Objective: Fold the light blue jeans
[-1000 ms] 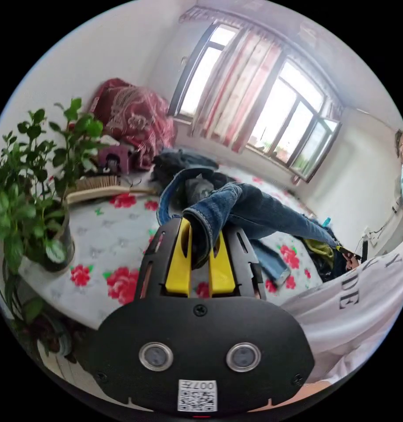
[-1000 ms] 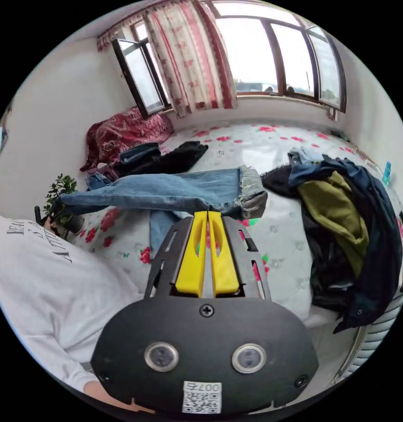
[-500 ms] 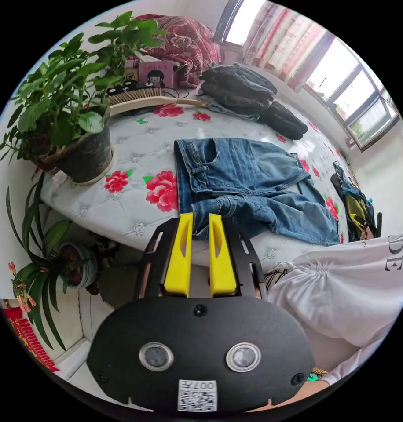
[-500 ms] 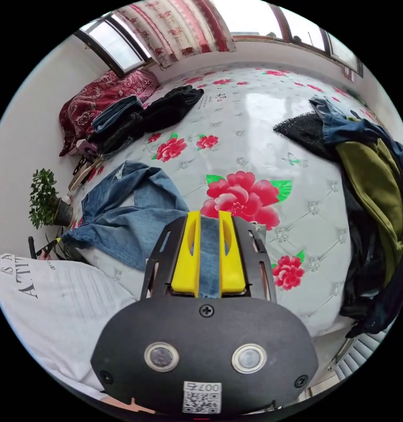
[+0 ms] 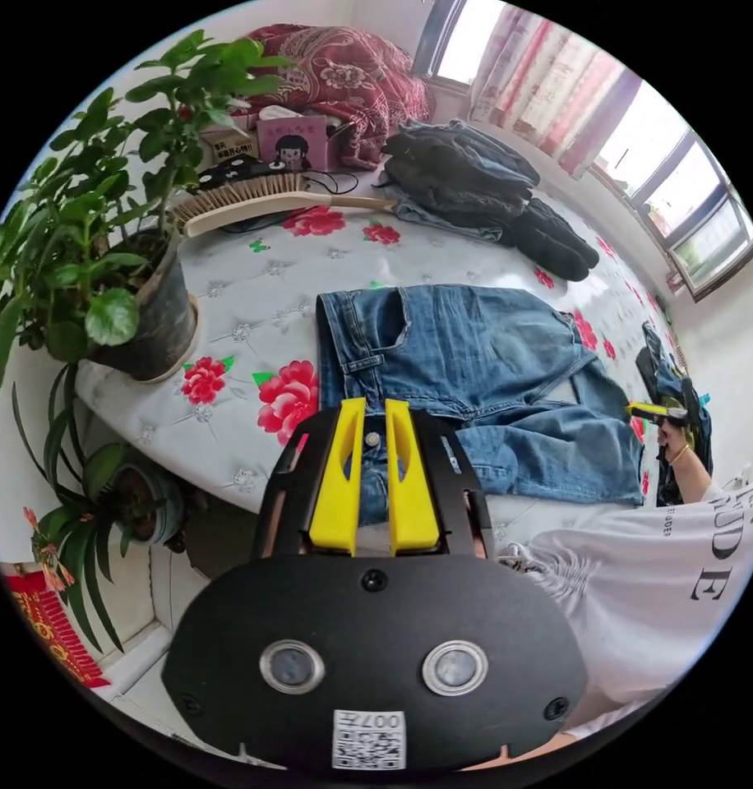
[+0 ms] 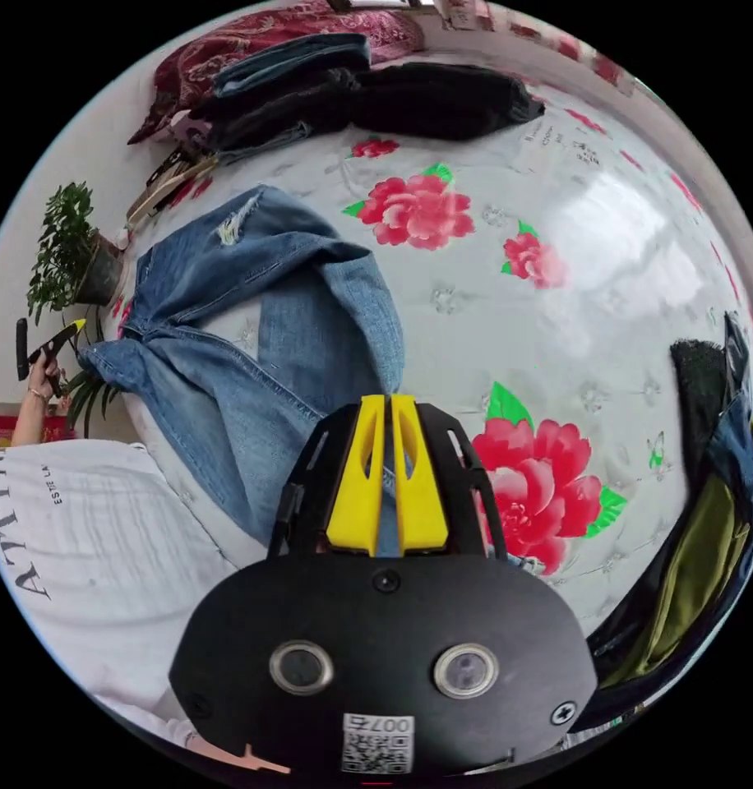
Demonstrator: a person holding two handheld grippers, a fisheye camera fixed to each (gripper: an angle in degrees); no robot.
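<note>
Jeans laid out on the bed.
Light blue denim jeans point(image 5: 475, 362) lie mid-frame on the floral white mattress point(image 5: 253, 271). My left tool point(image 5: 374, 411) released over the waistband; right tool point(image 6: 386, 407) nearly clenched, grip uncertain, positioning for folding.

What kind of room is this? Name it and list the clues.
Probably a bedroom: a white quilted mattress printed with red flowers, a crumpled red patterned blanket, and striped curtains at a window.

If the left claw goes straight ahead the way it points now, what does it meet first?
Most likely the jeans: the left claw already sits over their waistband, tips apart. Depth is unclear.
</note>
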